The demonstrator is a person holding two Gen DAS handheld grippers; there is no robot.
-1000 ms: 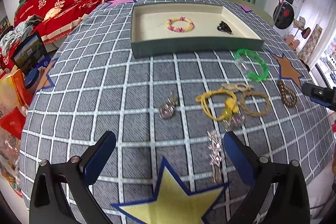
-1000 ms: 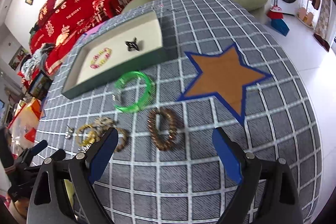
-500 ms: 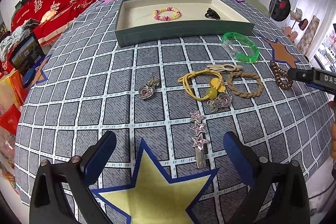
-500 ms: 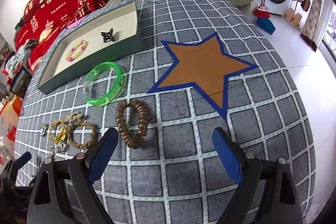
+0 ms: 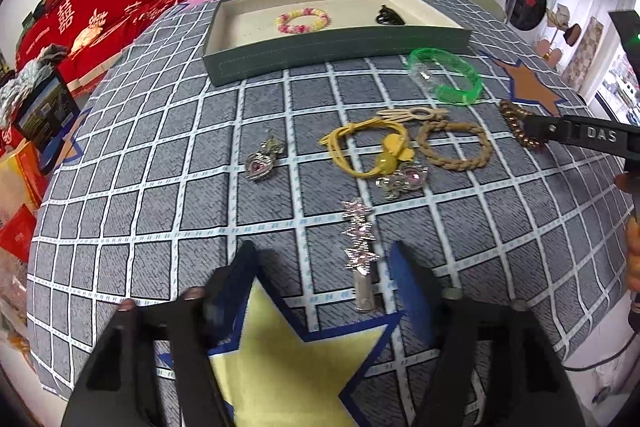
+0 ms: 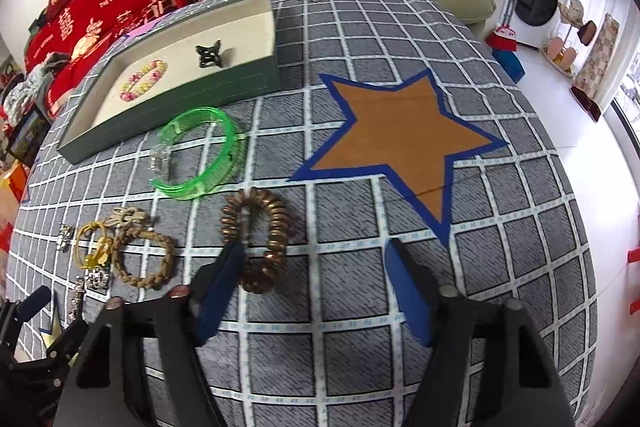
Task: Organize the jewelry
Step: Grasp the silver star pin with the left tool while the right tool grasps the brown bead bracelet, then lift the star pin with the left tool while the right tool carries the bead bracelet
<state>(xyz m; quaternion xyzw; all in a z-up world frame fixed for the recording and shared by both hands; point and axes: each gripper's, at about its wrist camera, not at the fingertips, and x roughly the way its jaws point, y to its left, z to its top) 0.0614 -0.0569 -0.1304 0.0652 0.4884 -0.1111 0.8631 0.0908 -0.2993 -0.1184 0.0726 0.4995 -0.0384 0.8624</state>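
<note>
My left gripper [image 5: 320, 287] hung over the grey checked tablecloth [image 5: 160, 155] with its jaws closing, half-wide, and the star-studded hair clip [image 5: 360, 251] lay between the blue pads, nearer the right one; the pads did not press on it as far as I could see. My right gripper [image 6: 312, 283] was closing too, with the near end of the brown coil bracelet [image 6: 260, 239] just inside its left pad (touching or not, I could not tell).

The rest of the jewelry lay loose on the cloth: a heart pendant [image 5: 262, 161] to the left, a yellow cord bracelet [image 5: 372, 151] beside a braided tan ring [image 5: 454, 145], a second small charm [image 5: 402, 181] just near of the yellow cord, and a green clear bangle [image 5: 444, 75] farther off to the right.

The green tray [image 5: 320, 45] stood at the far side, holding a pink-and-yellow bead bracelet [image 5: 303, 20] and a small black clip [image 5: 388, 15], well apart from each other.
</note>
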